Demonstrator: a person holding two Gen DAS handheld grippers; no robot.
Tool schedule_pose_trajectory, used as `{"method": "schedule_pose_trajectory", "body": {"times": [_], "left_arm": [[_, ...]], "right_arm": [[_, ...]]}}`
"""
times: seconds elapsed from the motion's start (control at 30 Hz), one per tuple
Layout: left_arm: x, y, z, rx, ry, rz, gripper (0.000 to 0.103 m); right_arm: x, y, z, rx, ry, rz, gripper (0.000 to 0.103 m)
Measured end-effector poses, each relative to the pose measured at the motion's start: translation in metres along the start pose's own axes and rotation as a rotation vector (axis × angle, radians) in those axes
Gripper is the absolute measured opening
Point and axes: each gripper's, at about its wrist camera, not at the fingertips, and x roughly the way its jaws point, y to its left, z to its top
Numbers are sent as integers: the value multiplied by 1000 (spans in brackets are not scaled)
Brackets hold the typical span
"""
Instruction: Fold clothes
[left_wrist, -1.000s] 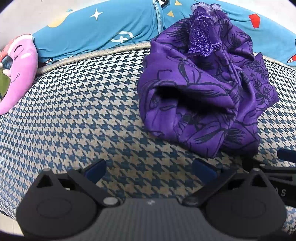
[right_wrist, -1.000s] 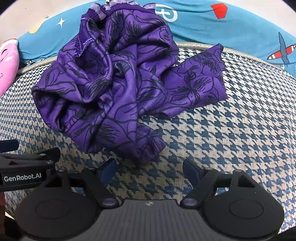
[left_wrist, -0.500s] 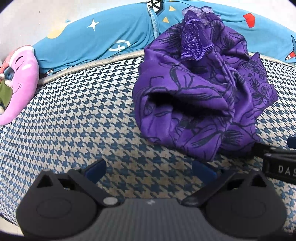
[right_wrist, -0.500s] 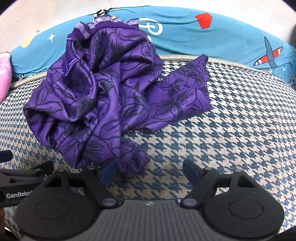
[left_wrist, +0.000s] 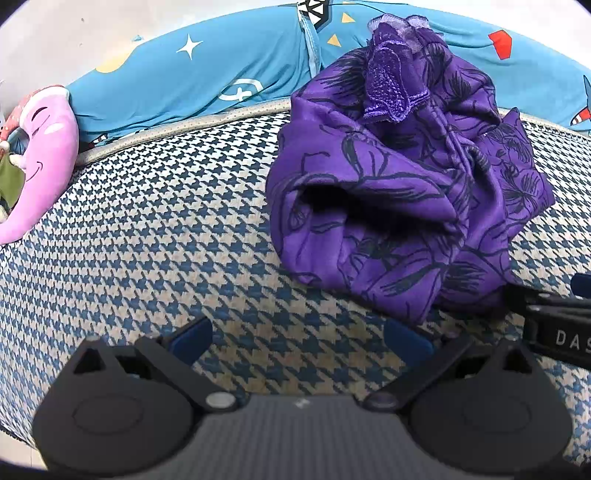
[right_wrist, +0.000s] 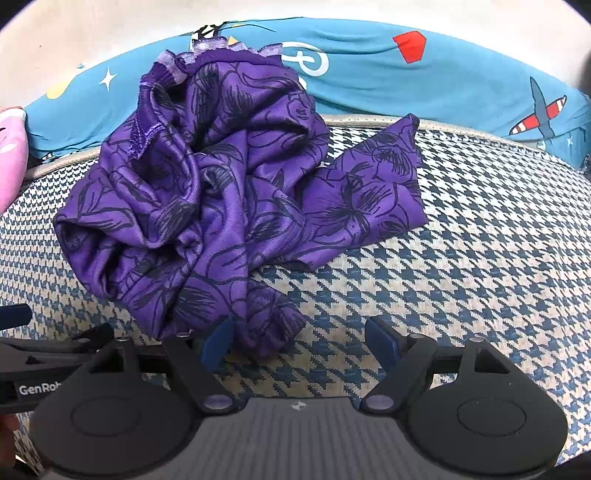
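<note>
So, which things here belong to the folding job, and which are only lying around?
For the job:
purple floral garment, crumpled
left gripper, open
right gripper, open, at the garment's near edge

Just lying about:
blue cartoon-print bedding
pink moon plush

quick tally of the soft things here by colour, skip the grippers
purple: 1, crumpled floral garment
pink: 1, moon plush
light blue: 1, printed bedding
blue-and-white houndstooth: 1, cushion surface
total: 4

Houndstooth cushion (left_wrist: 166, 229), blue printed bedding (right_wrist: 424, 81), pale wall (left_wrist: 110, 26).
</note>
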Motion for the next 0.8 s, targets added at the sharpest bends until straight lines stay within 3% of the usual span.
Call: {"method": "schedule_pose_trajectory", "body": {"times": [0.8], "left_arm": [[-1, -1, 1, -6, -4, 2, 103]], "right_arm": [[2, 0, -1, -1, -3, -6, 79]]}}
